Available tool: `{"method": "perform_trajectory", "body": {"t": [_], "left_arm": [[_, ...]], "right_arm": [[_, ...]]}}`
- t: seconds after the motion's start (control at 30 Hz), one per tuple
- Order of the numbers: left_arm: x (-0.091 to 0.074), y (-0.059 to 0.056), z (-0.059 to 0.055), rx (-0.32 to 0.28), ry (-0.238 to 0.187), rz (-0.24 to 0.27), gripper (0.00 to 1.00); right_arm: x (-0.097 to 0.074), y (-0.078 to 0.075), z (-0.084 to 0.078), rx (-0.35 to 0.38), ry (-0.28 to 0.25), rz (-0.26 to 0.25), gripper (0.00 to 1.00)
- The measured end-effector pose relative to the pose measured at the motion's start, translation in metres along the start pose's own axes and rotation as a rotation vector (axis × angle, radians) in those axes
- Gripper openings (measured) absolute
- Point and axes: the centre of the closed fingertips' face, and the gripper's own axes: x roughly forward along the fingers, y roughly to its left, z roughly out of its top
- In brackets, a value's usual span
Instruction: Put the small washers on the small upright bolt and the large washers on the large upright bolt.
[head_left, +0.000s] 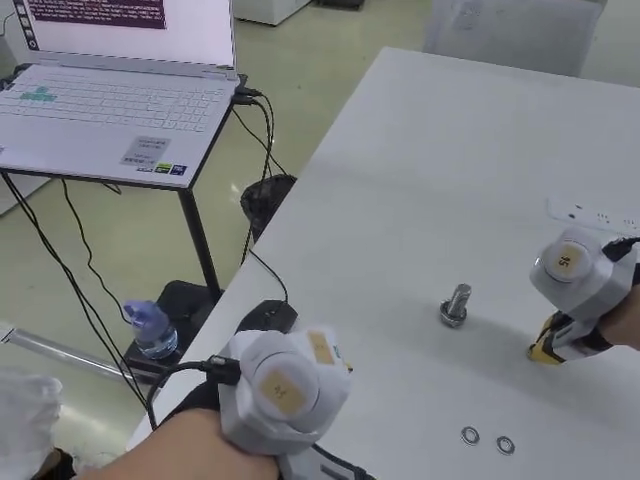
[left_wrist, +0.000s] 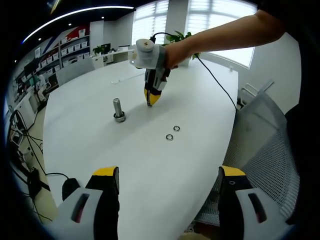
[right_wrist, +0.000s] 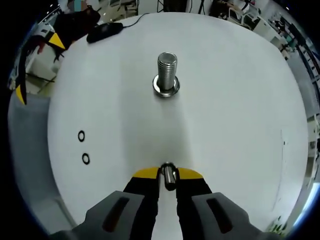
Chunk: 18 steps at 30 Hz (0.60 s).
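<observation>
White table (head_left: 420, 180), open laptop (head_left: 110, 110) on black stand, pale floor (head_left: 300, 60), bright windows (left_wrist: 222, 17), grey mesh chair (left_wrist: 262, 140)

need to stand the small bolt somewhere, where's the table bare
The table is bare beyond the large bolt to the far edge, and left of it to the table's side edge. A bare strip also lies between that bolt and the right gripper, shut on the small bolt. Crowded: the near side, around the two washers and the open left gripper.
</observation>
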Motion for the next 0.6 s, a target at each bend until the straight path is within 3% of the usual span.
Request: {"method": "perform_trajectory", "body": {"t": [0.1, 0.2, 0.43, 0.6], "left_arm": [[-0.001, 0.001, 0.003, -0.006, -0.016, 0.003, 0.8], [-0.002, 0.0, 0.004, 0.016, -0.014, 0.004, 0.73], [-0.002, 0.001, 0.017, -0.028, -0.074, 0.011, 0.72], [-0.003, 0.0, 0.019, -0.04, -0.079, 0.015, 0.73]], "right_arm": [[0.0, 0.0, -0.001, -0.003, 0.002, -0.001, 0.13], [0.0, 0.0, -0.001, -0.005, 0.002, 0.0, 0.13], [0.0, 0.001, -0.003, -0.008, 0.004, 0.002, 0.14], [0.0, 0.0, -0.004, -0.007, 0.0, -0.001, 0.14]]}}
